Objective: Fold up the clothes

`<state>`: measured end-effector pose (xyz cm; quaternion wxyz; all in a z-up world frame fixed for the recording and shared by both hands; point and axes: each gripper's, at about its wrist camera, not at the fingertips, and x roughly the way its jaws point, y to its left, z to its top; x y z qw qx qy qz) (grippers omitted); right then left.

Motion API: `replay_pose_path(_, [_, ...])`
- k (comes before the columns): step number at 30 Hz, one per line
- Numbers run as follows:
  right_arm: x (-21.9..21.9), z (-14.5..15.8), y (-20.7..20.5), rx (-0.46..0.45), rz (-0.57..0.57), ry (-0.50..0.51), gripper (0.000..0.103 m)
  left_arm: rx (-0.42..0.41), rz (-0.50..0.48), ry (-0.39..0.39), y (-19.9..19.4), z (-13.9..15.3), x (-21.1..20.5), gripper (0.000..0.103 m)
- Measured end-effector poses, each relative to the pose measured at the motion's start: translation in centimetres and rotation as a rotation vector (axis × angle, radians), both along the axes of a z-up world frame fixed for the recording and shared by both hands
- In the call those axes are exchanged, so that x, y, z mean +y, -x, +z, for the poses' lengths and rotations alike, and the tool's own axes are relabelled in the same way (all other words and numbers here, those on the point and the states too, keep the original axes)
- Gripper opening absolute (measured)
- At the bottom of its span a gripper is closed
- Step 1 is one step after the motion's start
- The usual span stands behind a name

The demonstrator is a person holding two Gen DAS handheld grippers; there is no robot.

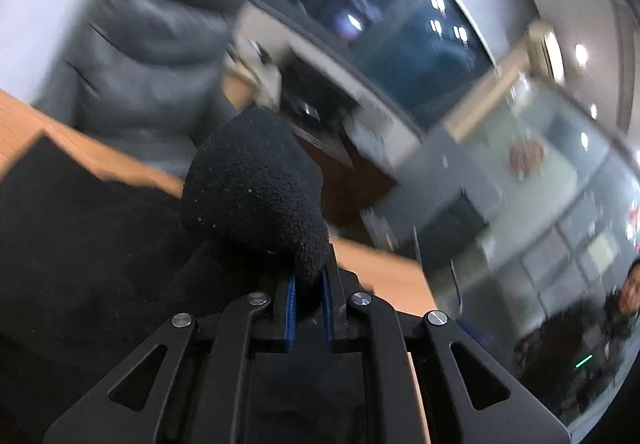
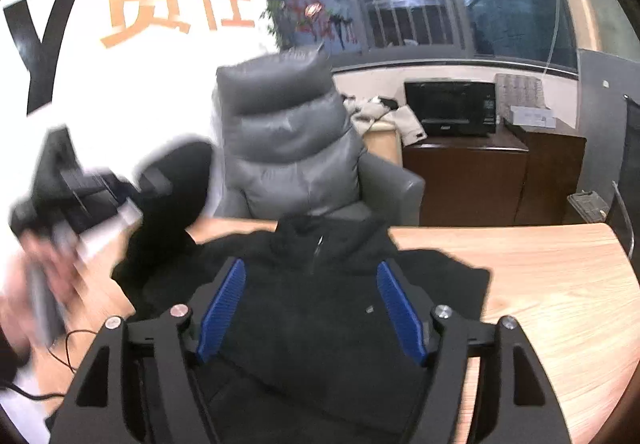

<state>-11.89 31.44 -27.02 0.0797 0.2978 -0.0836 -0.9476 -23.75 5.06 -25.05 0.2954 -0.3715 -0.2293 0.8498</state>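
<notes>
A black fleece jacket (image 2: 320,308) lies spread on the wooden table (image 2: 540,284), collar toward the far edge. My left gripper (image 1: 310,276) is shut on a bunched fold of the jacket (image 1: 256,188), which bulges up between its blue pads. In the right wrist view the left gripper (image 2: 120,188) appears blurred at the left, lifted above the table with the black sleeve (image 2: 176,188) hanging from it, a hand (image 2: 44,284) holding it. My right gripper (image 2: 312,308) hovers open over the jacket's body, its blue pads (image 2: 222,308) wide apart with nothing between them.
A grey padded armchair (image 2: 292,140) stands just behind the table. Farther back are a dark wooden cabinet (image 2: 492,180) with a microwave (image 2: 452,108) and a window. A thin black cable (image 2: 68,348) lies on the table at the left. Bare tabletop stretches to the right.
</notes>
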Motion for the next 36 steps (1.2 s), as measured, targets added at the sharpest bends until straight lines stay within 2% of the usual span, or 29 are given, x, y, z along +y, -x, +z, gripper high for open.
replay_pose_path(2, [1.8,0.9,-0.7,0.007,-0.016,0.024,0.081,-0.031,-0.035,0.042,-2.0,-2.2,4.4,0.01])
replay_pose_path(3, [2.8,1.4,-1.1,0.01,-0.023,0.036,0.084,-0.051,-0.048,0.075,-2.4,-3.3,6.3,0.013])
replay_pose_path(4, [3.7,1.8,-1.5,0.014,-0.031,0.048,0.09,-0.071,-0.061,0.106,-2.9,-4.5,8.0,0.023])
replay_pose_path(6, [5.5,2.7,-2.2,0.021,-0.047,0.072,0.091,-0.099,-0.097,0.153,-4.4,-6.1,10.3,0.036])
replay_pose_path(7, [6.2,2.8,-2.4,0.014,-0.051,0.079,0.092,-0.096,-0.108,0.162,-5.4,-5.8,11.6,0.047])
replay_pose_path(8, [6.7,2.3,-2.1,-0.013,-0.051,0.079,0.092,-0.09,-0.118,0.168,-6.4,-5.4,12.5,0.053])
replay_pose_path(10, [7.2,1.1,-1.5,-0.061,-0.044,0.102,0.092,-0.059,-0.118,0.16,-7.8,-4.4,11.0,0.077])
replay_pose_path(13, [6.6,-1.0,-0.5,-0.112,-0.014,0.135,0.094,0.022,-0.05,0.213,-8.7,-2.9,5.6,0.098])
replay_pose_path(14, [6.1,-2.0,0.1,-0.133,-0.005,0.139,0.094,0.05,-0.024,0.237,-9.1,-2.4,3.7,0.101])
replay_pose_path(16, [5.1,-4.1,1.5,-0.189,0.024,0.162,0.094,0.054,0.03,0.307,-8.6,-2.6,0.0,0.102])
replay_pose_path(18, [4.3,-6.4,2.8,-0.239,0.042,0.185,0.093,-0.006,0.086,0.348,-7.0,-4.1,-3.7,0.102])
replay_pose_path(19, [4.0,-7.3,3.4,-0.257,0.043,0.189,0.088,-0.045,0.115,0.356,-6.2,-5.0,-5.6,0.102])
replay_pose_path(21, [3.6,-9.6,4.8,-0.327,0.024,0.199,0.059,-0.103,0.154,0.359,-5.1,-7.1,-9.0,0.102])
replay_pose_path(22, [3.6,-10.6,5.5,-0.371,0.012,0.209,0.03,-0.114,0.161,0.363,-4.8,-8.0,-10.2,0.102])
replay_pose_path(23, [3.6,-11.3,5.9,-0.397,0.0,0.216,0.018,-0.124,0.161,0.369,-4.3,-8.9,-11.1,0.102])
replay_pose_path(24, [3.6,-11.4,5.9,-0.393,-0.011,0.217,0.015,-0.131,0.16,0.371,-3.8,-9.8,-12.0,0.102])
replay_pose_path(25, [3.5,-10.8,5.8,-0.371,-0.016,0.214,0.006,-0.137,0.162,0.364,-3.2,-10.6,-12.7,0.102])
replay_pose_path(28, [3.1,-6.4,4.5,-0.224,-0.009,0.187,0.005,-0.122,0.171,0.37,-2.1,-11.7,-13.9,0.102])
replay_pose_path(30, [3.8,-5.8,4.2,-0.218,-0.029,0.175,0.005,-0.104,0.175,0.395,-1.7,-12.2,-13.9,0.101])
replay_pose_path(32, [4.5,-5.2,3.8,-0.212,-0.049,0.164,0.005,-0.121,0.184,0.396,-2.1,-12.5,-14.9,0.095])
replay_pose_path(33, [4.6,-5.8,3.9,-0.242,-0.053,0.147,0.005,-0.119,0.183,0.402,-2.1,-12.5,-15.1,0.092])
replay_pose_path(35, [4.1,-9.9,4.3,-0.392,-0.036,0.071,0.006,-0.103,0.162,0.428,-2.3,-12.6,-15.2,0.088])
replay_pose_path(36, [3.4,-11.0,4.0,-0.413,-0.022,0.025,0.006,-0.1,0.15,0.434,-2.3,-12.6,-15.3,0.086])
